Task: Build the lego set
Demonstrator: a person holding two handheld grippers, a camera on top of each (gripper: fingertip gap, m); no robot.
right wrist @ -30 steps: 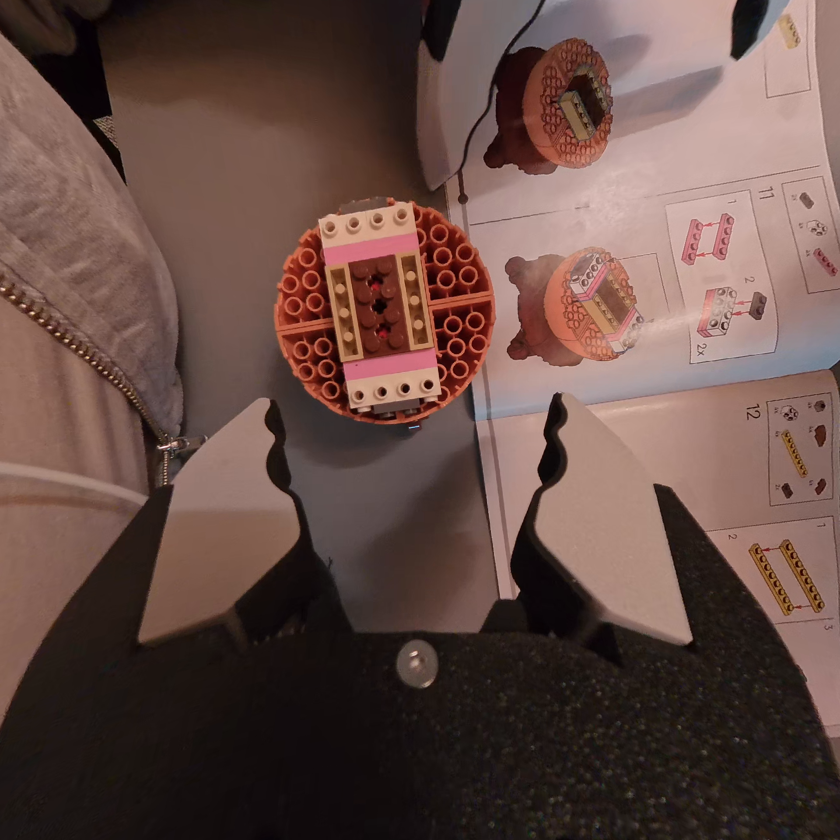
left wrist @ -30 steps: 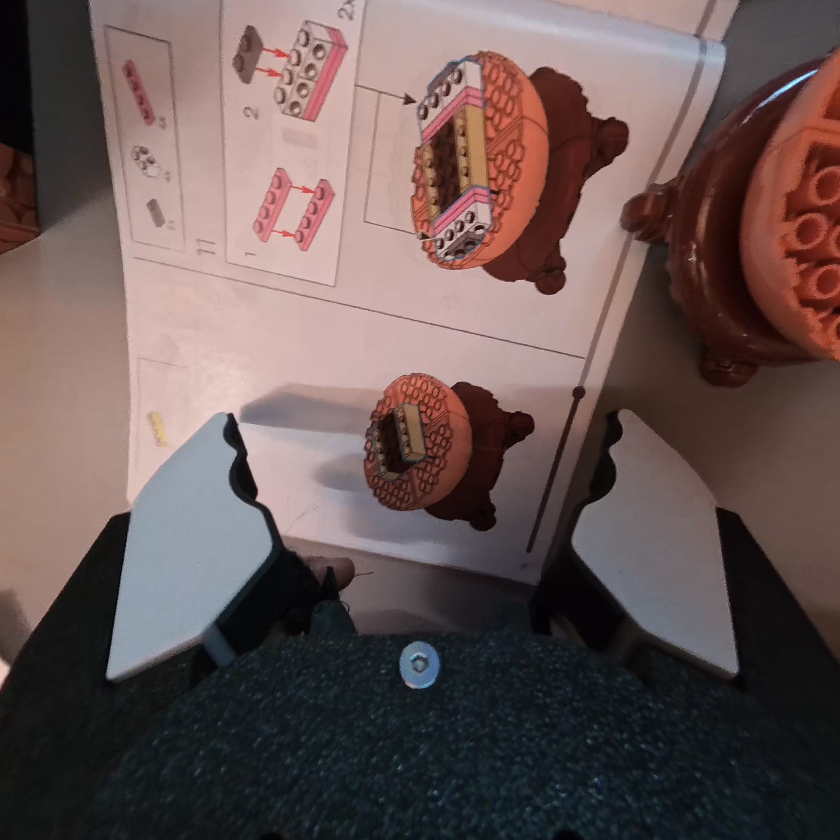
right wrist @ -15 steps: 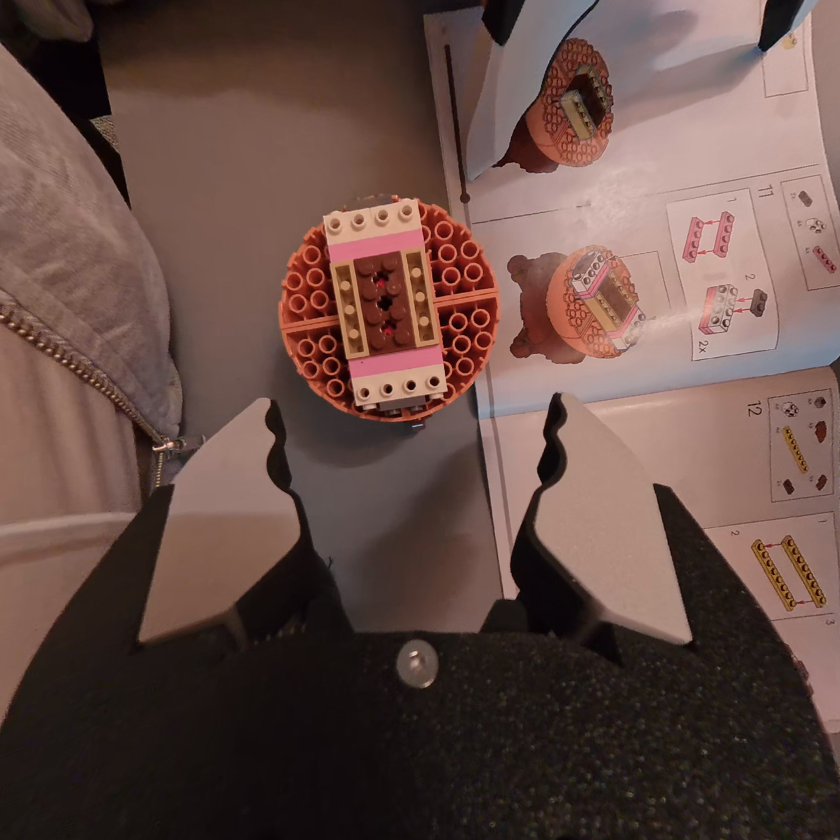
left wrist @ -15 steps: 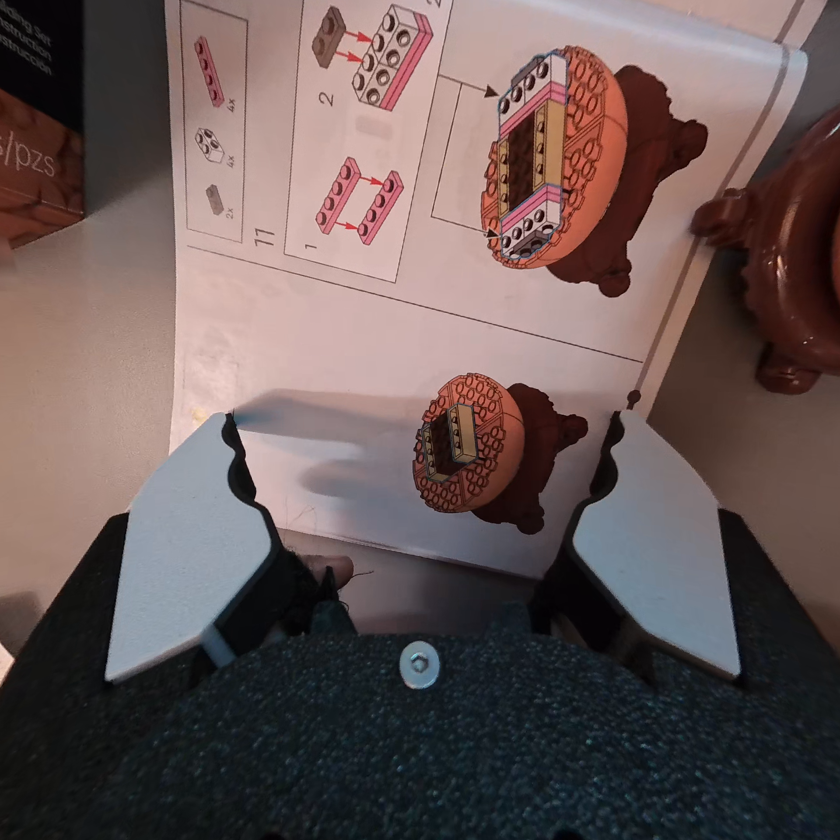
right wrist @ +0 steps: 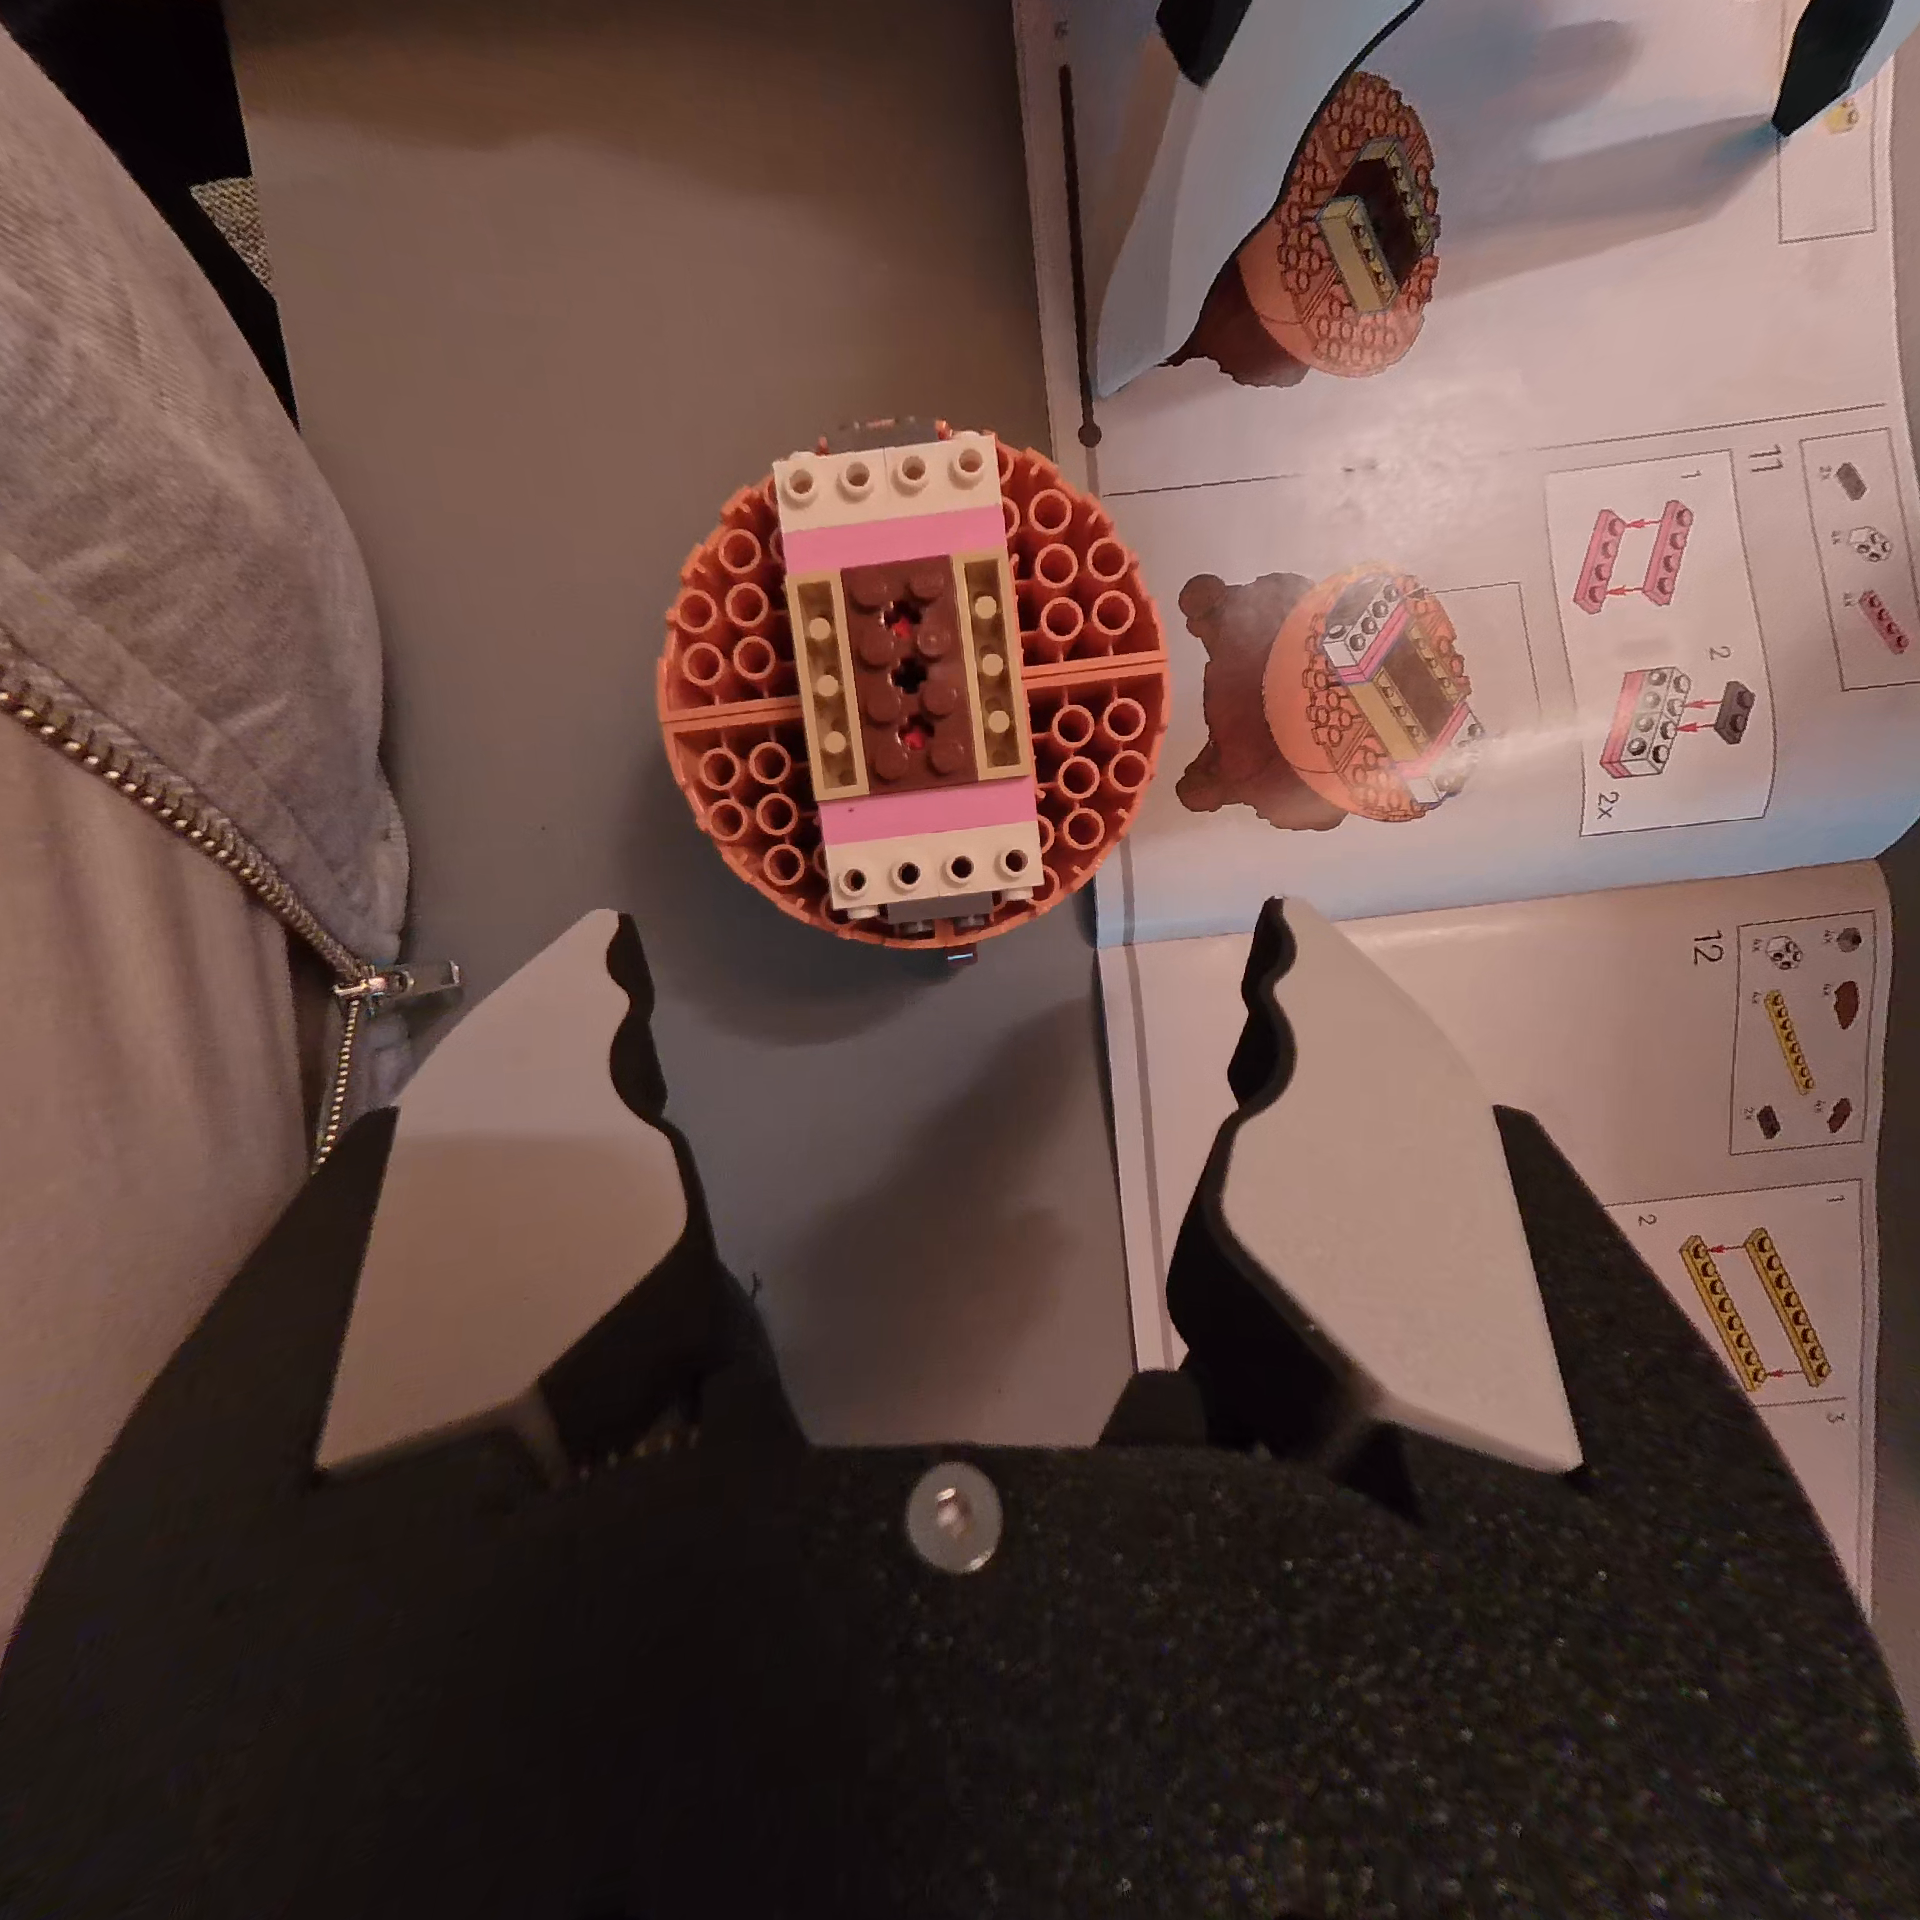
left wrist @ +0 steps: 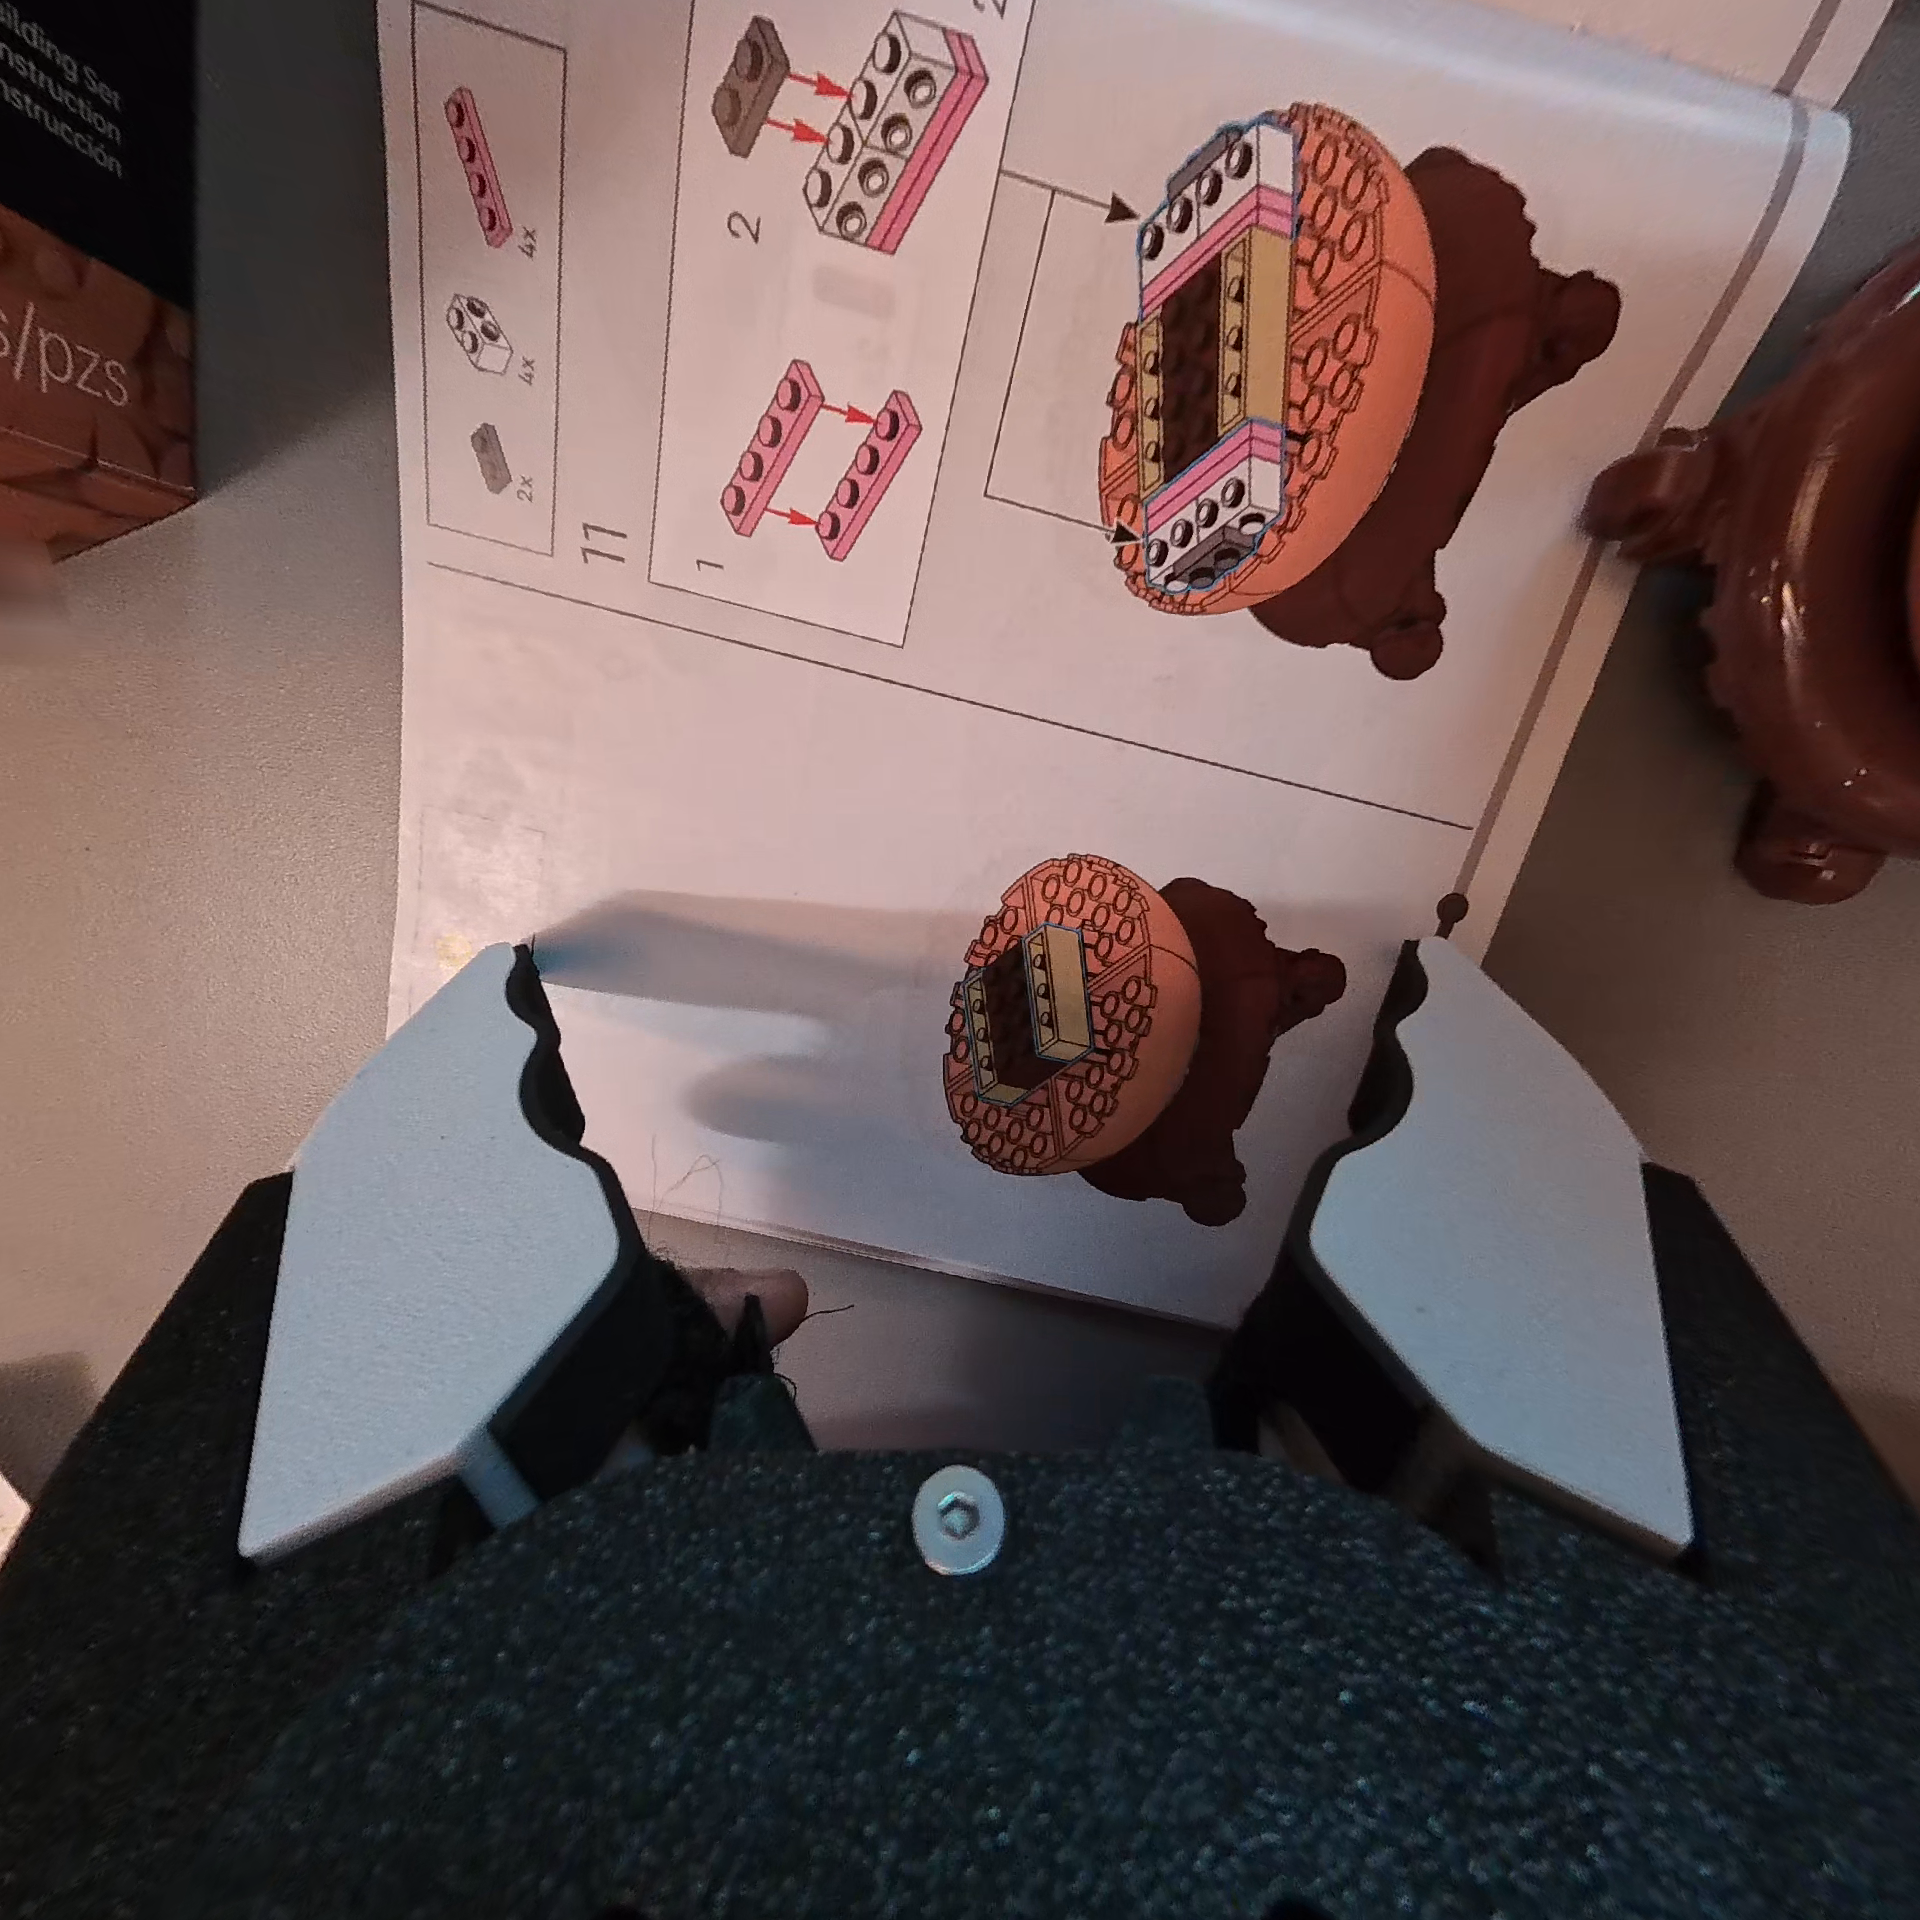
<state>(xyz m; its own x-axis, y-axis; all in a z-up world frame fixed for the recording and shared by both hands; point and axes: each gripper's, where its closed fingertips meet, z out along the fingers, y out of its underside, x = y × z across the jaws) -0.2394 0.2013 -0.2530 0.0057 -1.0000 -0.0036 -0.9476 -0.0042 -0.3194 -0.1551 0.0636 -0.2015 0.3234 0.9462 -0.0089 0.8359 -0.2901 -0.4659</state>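
Both tongs spread, empty; lego build point(right wrist: 914, 686) just ahead of right tongs point(right wrist: 951, 945), apart.

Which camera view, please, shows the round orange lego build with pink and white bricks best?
The right wrist view: the round orange lego build is seen whole from above. The left wrist view catches only its glossy brown side at the frame edge.

Both wrist cameras look steeply down, close above the worktop; both show the open instruction booklet point(left wrist: 935, 748) point(right wrist: 1455, 644).
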